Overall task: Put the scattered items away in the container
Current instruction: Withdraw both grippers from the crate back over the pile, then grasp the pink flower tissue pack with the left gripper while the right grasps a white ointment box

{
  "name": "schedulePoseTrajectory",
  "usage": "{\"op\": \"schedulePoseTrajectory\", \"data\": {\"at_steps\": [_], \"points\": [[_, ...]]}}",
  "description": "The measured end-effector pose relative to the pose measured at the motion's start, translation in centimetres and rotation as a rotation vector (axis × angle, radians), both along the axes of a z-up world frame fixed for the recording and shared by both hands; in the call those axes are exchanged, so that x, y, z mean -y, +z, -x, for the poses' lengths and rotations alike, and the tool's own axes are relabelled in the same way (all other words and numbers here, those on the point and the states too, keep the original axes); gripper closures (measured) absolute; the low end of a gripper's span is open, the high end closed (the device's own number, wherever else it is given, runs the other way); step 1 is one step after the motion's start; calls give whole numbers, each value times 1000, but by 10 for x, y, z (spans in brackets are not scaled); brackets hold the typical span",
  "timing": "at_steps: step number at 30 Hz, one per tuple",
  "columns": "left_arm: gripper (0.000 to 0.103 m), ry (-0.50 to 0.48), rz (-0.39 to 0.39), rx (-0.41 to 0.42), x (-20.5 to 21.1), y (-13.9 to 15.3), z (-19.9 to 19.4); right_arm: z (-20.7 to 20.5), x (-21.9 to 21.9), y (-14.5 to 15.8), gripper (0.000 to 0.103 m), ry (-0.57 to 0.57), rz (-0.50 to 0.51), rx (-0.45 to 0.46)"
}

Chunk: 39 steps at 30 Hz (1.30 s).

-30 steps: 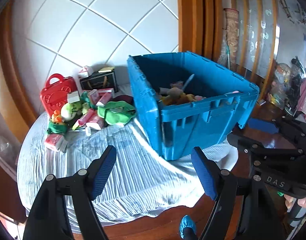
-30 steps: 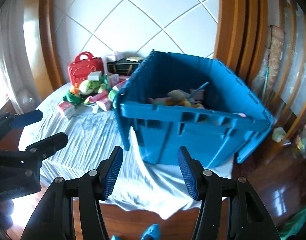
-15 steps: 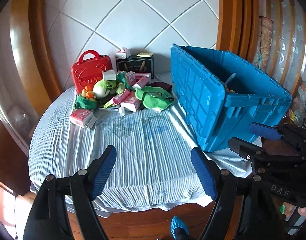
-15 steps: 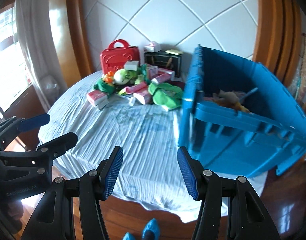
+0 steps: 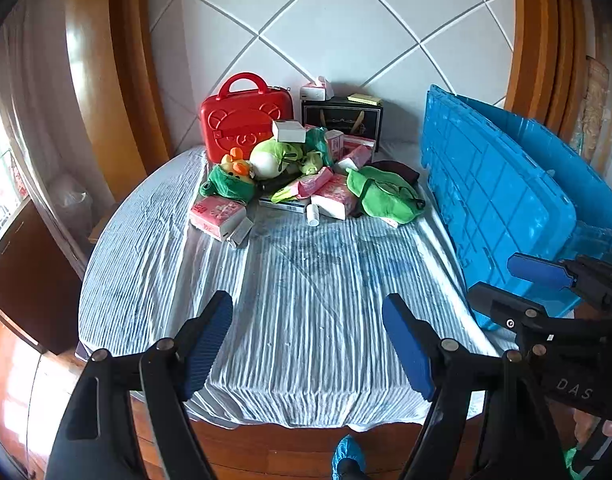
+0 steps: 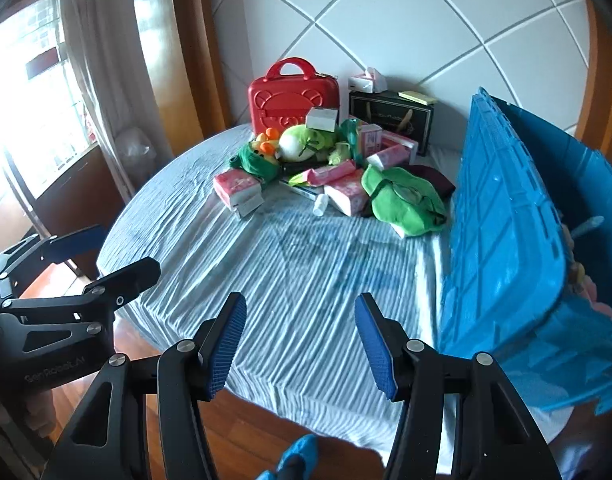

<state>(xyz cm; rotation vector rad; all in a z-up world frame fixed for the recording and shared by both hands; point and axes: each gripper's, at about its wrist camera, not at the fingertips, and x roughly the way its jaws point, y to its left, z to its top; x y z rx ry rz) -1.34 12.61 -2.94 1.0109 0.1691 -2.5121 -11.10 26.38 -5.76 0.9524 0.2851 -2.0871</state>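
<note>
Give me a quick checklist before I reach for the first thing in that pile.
1. Left gripper open and empty: ok.
2. Right gripper open and empty: ok.
3. Blue bin open on top: ok.
4. Room left in the bin: cannot tell, contents mostly hidden.
5. Striped cloth bare between fingers and pile: ok.
6. Green plush at the pile's near edge, nothing on top: ok.

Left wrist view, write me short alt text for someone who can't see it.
The open, empty left gripper hangs over a striped tablecloth. Beyond it lies a pile of plush toys and tissue packs before a red case, with a blue crate at right. The right gripper shows at the right edge, also open.
</note>
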Motion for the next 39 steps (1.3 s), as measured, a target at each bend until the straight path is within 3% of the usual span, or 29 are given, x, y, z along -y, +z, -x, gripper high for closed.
{"op": "schedulePoseTrajectory", "data": {"at_steps": [6, 10, 20, 26, 32, 39], "points": [[26, 76, -13, -23, 44, -13, 33, 47, 32, -11, 47, 18, 8, 0], [26, 130, -15, 11, 72, -30, 48, 75, 49, -24, 47, 23, 19, 14], [26, 250, -78, 59, 142, -67, 56, 115, 98, -65, 44, 42, -8, 107], [26, 241, -102, 87, 198, -86, 75, 126, 139, -85, 44, 8, -32, 148], [26, 160, -121, 112, 271, -103, 111, 137, 196, -103, 40, -70, -32, 186], [26, 129, -184, 169, 360, -141, 153, 166, 274, -143, 37, -175, -57, 234]]}}
